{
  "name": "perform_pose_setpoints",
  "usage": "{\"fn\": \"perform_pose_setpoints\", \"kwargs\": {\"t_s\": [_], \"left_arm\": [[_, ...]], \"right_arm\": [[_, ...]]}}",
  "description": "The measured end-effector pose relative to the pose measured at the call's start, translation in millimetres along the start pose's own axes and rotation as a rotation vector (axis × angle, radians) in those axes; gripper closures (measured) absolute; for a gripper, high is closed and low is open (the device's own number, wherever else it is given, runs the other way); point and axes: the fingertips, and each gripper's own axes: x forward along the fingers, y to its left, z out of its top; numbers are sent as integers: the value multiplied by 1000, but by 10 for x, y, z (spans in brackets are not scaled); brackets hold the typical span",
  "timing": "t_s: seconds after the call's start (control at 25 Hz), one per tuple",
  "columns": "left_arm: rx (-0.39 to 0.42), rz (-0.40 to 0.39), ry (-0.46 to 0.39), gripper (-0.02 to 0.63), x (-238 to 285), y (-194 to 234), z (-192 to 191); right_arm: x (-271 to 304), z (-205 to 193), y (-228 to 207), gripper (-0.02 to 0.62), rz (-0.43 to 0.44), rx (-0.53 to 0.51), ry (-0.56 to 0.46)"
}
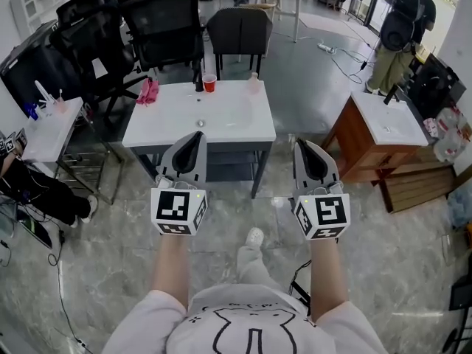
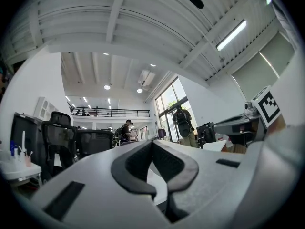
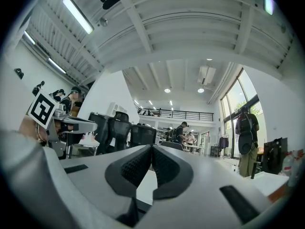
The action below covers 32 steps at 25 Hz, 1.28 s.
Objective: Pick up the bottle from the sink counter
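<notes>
The white sink counter point(image 1: 158, 127) stands in front of me in the head view. At its far edge stand a dark slim bottle point(image 1: 198, 80), a red cup point(image 1: 209, 84) and a pale clear bottle point(image 1: 254, 83). A pink cloth point(image 1: 147, 92) lies at the far left corner. My left gripper point(image 1: 199, 136) hangs shut and empty over the counter's near edge. My right gripper point(image 1: 301, 145) is shut and empty just right of the counter. In both gripper views the jaws of the left gripper point(image 2: 152, 144) and the right gripper point(image 3: 151, 149) meet with nothing between them, and they point up toward the ceiling.
Black office chairs point(image 1: 158, 24) stand behind the counter. A wooden cabinet with a white basin point(image 1: 387, 124) is at the right, and a small white table point(image 1: 44, 127) with toiletries at the left. A seated person's legs point(image 1: 44, 194) are at the left edge. Cables run on the floor.
</notes>
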Motion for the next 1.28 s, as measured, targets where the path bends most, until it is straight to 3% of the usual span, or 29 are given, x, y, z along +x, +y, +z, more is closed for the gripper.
{"fn": "perform_pose_setpoints", "kwargs": {"t_s": [0.88, 1.28], "left_arm": [[5, 55, 64, 597, 2876, 556, -784], [-4, 53, 80, 597, 3584, 630, -995]], "right_arm": [[2565, -921, -1530, 565, 87, 54, 10], [3115, -1206, -1854, 559, 152, 110, 34]]}}
